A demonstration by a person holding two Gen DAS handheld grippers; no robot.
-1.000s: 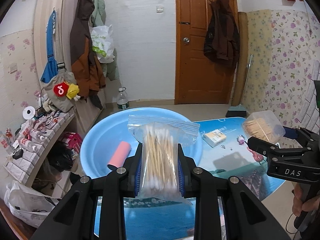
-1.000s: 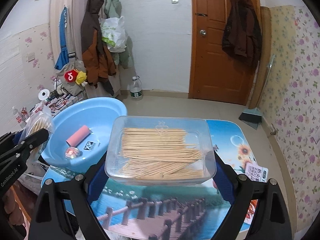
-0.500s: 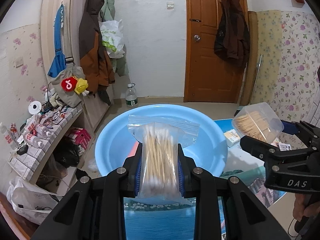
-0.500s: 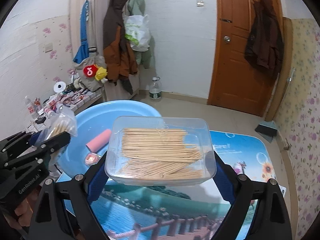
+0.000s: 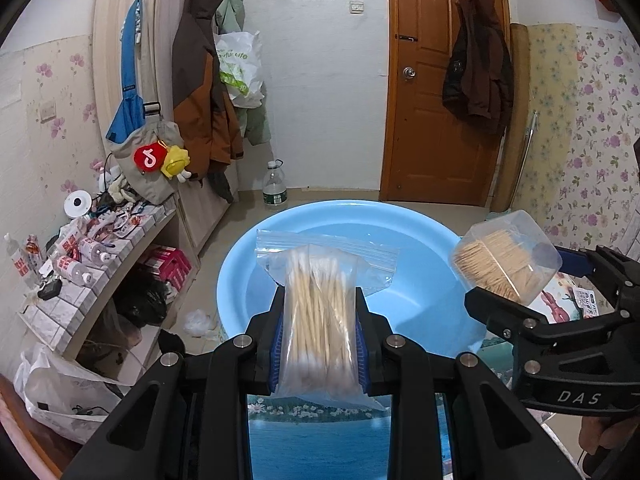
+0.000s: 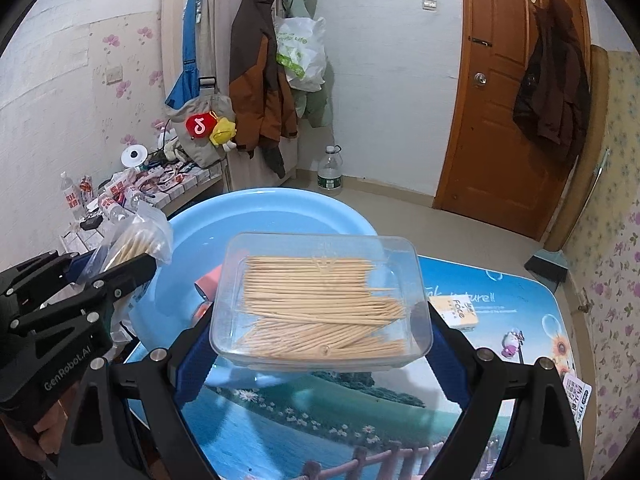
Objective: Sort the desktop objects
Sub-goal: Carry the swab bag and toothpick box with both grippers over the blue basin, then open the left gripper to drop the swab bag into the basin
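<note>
From the left wrist, the left gripper [image 5: 320, 344] pinches a clear bag of cotton swabs [image 5: 320, 312], held upright in front of the blue basin [image 5: 420, 248]. To the right, the right gripper [image 5: 532, 280] grips a clear box of toothpicks [image 5: 506, 262].

From the right wrist, that box [image 6: 324, 300] sits clamped between the fingers, over the basin's [image 6: 280, 204] near edge and the picture-printed table [image 6: 360, 420]. The bag [image 6: 136, 240] shows at left.

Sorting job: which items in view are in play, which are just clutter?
In play:
- left gripper, shut on bag of cotton swabs
- right gripper, shut on toothpick box
- blue basin
- small yellow box on table

Clutter:
- jackets
- water bottle
- shelf items
</note>
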